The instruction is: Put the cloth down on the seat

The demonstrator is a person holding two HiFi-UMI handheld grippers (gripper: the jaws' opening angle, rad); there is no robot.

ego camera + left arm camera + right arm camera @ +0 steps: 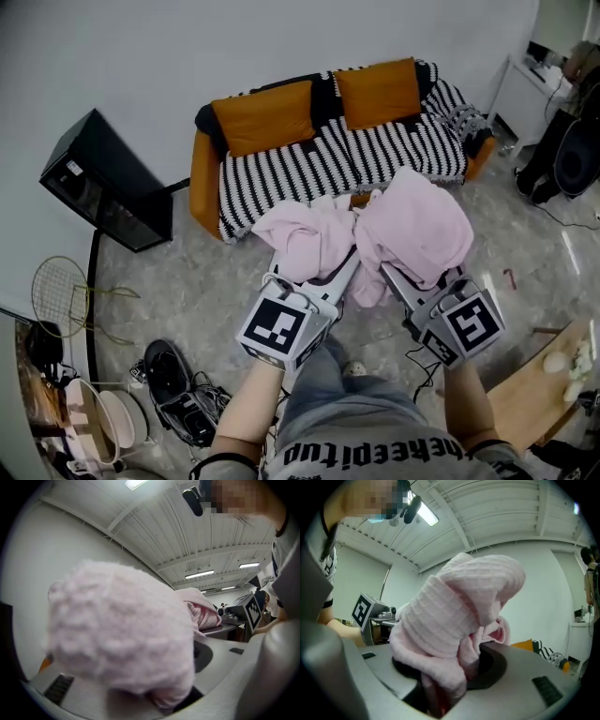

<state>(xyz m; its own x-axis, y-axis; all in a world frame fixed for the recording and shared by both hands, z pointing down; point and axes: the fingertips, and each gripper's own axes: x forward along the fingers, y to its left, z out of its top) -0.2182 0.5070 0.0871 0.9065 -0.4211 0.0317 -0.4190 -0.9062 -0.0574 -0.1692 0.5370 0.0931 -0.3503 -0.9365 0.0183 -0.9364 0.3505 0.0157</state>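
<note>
The left hand-held gripper and right hand-held gripper each squeezed the pink cloth; it needed lowering gently onto the seat.

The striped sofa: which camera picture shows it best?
The head view: the whole sofa, striped cover and orange cushions, is in plain sight. The right gripper view catches only a sliver beyond the pink cloth. In the left gripper view the cloth fills the frame and hides nearly all of it.

sofa: striped cover, two orange cushions | floor: shoes, racket, black box
</note>
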